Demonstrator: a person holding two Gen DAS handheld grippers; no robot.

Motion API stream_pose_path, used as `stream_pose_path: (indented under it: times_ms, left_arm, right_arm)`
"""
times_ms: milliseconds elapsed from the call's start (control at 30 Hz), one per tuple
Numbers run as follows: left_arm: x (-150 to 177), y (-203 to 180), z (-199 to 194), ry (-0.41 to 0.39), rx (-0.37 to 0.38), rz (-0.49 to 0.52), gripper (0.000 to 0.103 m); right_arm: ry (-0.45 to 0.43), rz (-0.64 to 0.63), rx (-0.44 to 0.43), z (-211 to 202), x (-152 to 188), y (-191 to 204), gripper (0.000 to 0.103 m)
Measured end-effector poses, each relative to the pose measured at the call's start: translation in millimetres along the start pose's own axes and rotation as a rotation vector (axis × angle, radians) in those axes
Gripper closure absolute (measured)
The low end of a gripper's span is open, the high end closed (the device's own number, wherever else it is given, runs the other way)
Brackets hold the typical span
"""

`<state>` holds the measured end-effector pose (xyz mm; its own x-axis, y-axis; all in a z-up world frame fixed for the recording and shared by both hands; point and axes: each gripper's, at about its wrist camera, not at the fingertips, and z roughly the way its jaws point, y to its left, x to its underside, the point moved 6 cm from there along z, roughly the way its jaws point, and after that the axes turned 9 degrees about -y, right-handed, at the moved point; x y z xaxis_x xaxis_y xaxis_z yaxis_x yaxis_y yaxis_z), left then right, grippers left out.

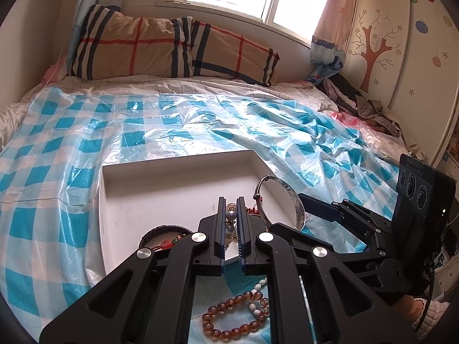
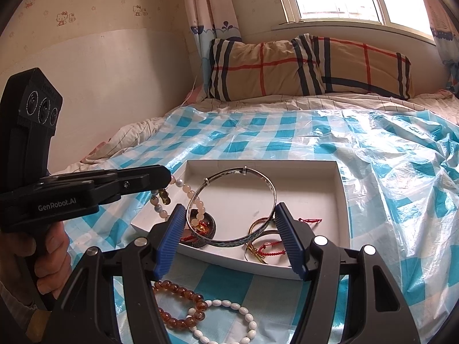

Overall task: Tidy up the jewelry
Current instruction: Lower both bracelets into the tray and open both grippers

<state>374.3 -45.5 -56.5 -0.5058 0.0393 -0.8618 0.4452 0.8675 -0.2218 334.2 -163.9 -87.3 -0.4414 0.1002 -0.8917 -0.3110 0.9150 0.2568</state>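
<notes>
1. Amber bead bracelet (image 2: 179, 305) & white bead bracelet (image 2: 229, 322) lie on checked plastic sheet (image 2: 387, 189) nearest cam, touching, just off white tray's (image 2: 342, 197) near edge.
2. L gripper (image 1: 231, 207) clenched on pearl-bead bracelet (image 2: 183, 197), strand hanging over tray's left edge.
3. R gripper (image 2: 233, 218) released, fingers wide, at near edge of tray.
4. Silver bangle (image 2: 271, 185) tilted in tray; dark cord bracelet (image 2: 212, 223) at near-left corner, gold bangles w/ red cord (image 2: 258, 243) by near edge.
5. Plaid pillow (image 2: 309, 66) at bed's far end.
</notes>
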Motion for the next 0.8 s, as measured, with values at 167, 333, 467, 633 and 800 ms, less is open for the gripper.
stream_pose_path:
  times_ms: [167,333,467,633,800]
  left_arm:
    - [2,1,6,0.002,0.001,-0.001,0.097]
    - [4,5,15,0.009,-0.001,-0.008,0.097]
    - [8,9,21,0.015,-0.005,-0.014,0.097]
    - [13,14,28,0.027,-0.014,-0.025,0.097]
    - [22,22,38,0.063,-0.050,-0.019,0.096]
  right_arm:
    - [0.009,-0.002,0.002,6,2,-2,0.040]
    - [0.018,-0.004,0.002,12,5,-2,0.040]
    - [0.023,-0.005,0.002,17,6,-3,0.040]
    - [0.032,-0.006,0.003,22,8,-5,0.040]
    - [0.076,-0.001,0.014,35,15,-8,0.040]
